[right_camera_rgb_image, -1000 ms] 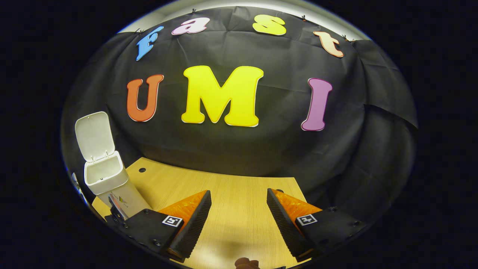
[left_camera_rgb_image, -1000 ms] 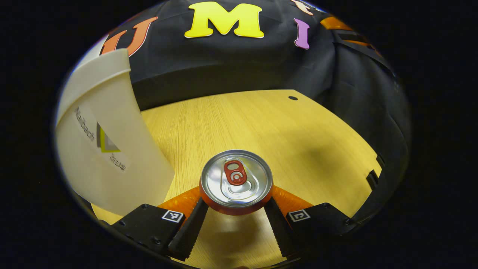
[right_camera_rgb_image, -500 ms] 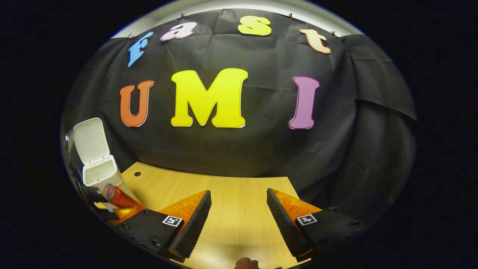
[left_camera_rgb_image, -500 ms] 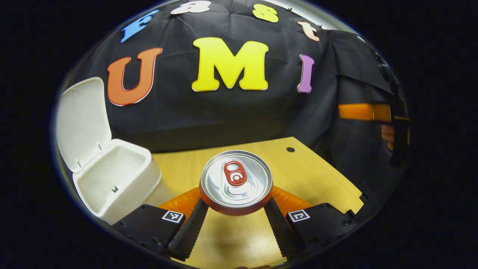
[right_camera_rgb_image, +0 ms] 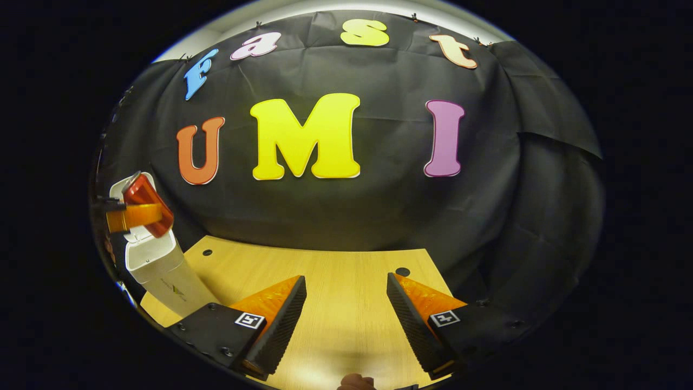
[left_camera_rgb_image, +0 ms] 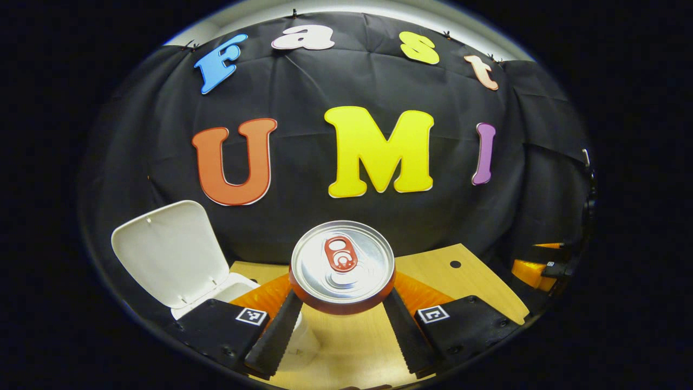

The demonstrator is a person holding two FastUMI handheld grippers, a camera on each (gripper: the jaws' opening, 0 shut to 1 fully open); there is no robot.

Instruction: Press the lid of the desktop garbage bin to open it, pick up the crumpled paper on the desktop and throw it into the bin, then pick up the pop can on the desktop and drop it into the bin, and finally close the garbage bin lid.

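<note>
Two views are logged. In the left gripper view the left tongs [left_camera_rgb_image: 342,319] are clenched on the pop can [left_camera_rgb_image: 342,265], both fingers pressed to its sides just under the rim, so the can is held clear of the counter [left_camera_rgb_image: 476,287]. The bin [left_camera_rgb_image: 238,290] sits low and to the left with its lid [left_camera_rgb_image: 170,252] standing open; most of the opening is hidden behind the tongs body. The crumpled paper is presumably inside already, though the bin's interior cannot be checked.

In the right gripper view the right tongs [right_camera_rgb_image: 346,314] are released, nothing held, hovering over bare counter [right_camera_rgb_image: 335,271]. At far left the can [right_camera_rgb_image: 146,203] is seen raised above the bin [right_camera_rgb_image: 157,265], in front of the upright lid [right_camera_rgb_image: 120,187].

For the step in hand, the can should be centred over the opening, kept off the lid so it is not knocked shut, lowered close to the rim, and only then let go.
</note>
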